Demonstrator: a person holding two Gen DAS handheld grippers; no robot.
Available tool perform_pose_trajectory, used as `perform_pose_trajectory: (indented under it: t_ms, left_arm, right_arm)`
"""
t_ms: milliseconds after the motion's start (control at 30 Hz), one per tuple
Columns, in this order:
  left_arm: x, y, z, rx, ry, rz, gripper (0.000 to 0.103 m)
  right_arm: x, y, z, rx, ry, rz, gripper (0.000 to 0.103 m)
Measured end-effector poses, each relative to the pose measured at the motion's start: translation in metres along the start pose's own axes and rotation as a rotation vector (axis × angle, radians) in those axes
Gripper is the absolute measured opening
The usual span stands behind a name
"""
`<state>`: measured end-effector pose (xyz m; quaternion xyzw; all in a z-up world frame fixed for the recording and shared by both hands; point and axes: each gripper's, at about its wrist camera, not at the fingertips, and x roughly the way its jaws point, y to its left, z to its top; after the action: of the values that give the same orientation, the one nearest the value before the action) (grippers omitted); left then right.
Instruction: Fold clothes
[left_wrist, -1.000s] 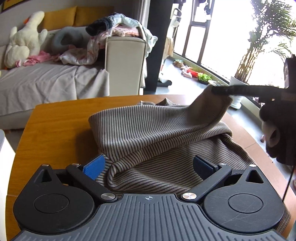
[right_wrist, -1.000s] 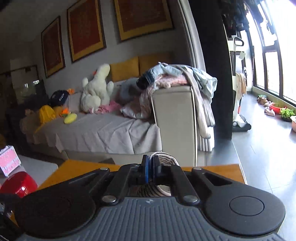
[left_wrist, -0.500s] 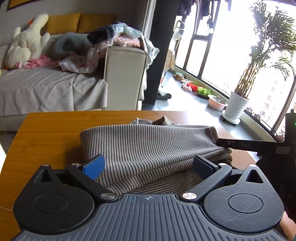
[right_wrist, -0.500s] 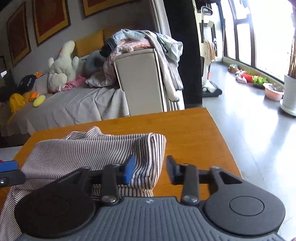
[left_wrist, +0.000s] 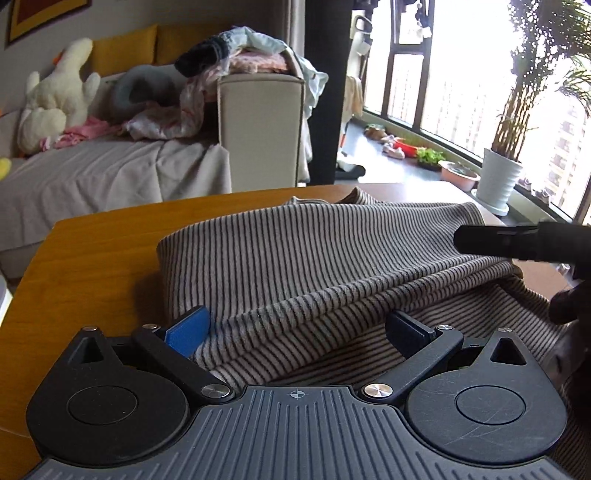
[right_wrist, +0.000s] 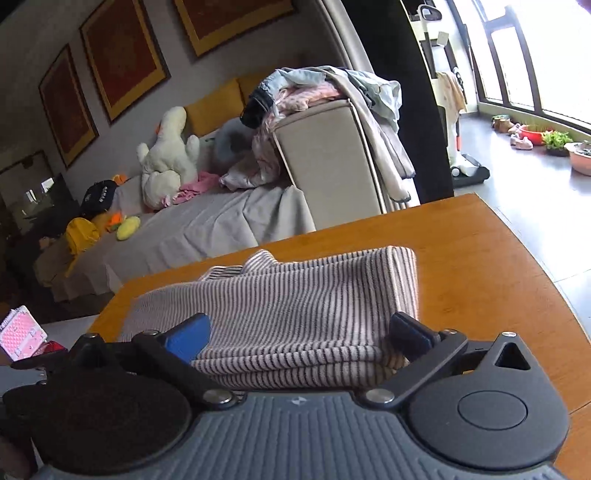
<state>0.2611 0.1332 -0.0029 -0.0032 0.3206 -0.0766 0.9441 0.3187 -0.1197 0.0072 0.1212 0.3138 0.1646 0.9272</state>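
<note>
A grey striped knit garment (left_wrist: 314, 258) lies folded in layers on the wooden table (left_wrist: 92, 254); it also shows in the right wrist view (right_wrist: 303, 310). My left gripper (left_wrist: 299, 328) is open, its fingers apart over the garment's near folded edge. My right gripper (right_wrist: 299, 332) is open, its fingers spread on either side of the garment's near edge. The right gripper's black finger shows in the left wrist view (left_wrist: 517, 242) above the garment's right side.
A beige sofa (right_wrist: 207, 229) with a white plush toy (right_wrist: 166, 155) and a pile of clothes (right_wrist: 325, 88) on its armrest stands behind the table. A potted plant (left_wrist: 498, 184) stands by the window. A pink case (right_wrist: 22, 332) lies low at the left.
The right gripper lowered the lifted garment flap onto the pile, let it go and opened wide. The left gripper stayed open over the near edge.
</note>
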Motion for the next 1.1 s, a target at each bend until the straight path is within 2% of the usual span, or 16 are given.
perform_pose_trajectory:
  t_ms: [133,367,567,700,767,1000,1100]
  left_arm:
    - [-0.002,0.002,-0.002,-0.008,0.004,0.005,0.103]
    - [-0.006,0.001,0.0,-0.015,0.002,0.015,0.103]
    - [-0.022,0.001,0.016,-0.014,-0.105,-0.058,0.103]
    - [0.006,0.01,0.011,-0.08,-0.05,-0.075,0.103]
    - [0.008,0.014,0.008,-0.105,-0.054,-0.086,0.103]
    - [0.003,0.019,0.005,-0.123,-0.068,-0.1,0.103]
    - [0.001,0.018,0.004,-0.121,-0.071,-0.102,0.103]
  right_arm:
    - [-0.001,-0.013,-0.002,0.03,0.029,0.036,0.103]
    - [-0.001,-0.009,-0.005,0.025,0.021,0.011,0.103]
    - [-0.002,-0.007,-0.003,0.02,0.023,0.005,0.103]
    - [-0.002,-0.009,-0.003,0.036,0.02,0.016,0.103]
    - [-0.002,-0.01,-0.003,0.037,0.023,0.019,0.103]
    - [0.01,0.015,-0.002,-0.123,0.098,-0.039,0.103]
    - [0.009,0.016,0.002,-0.131,0.129,-0.05,0.103]
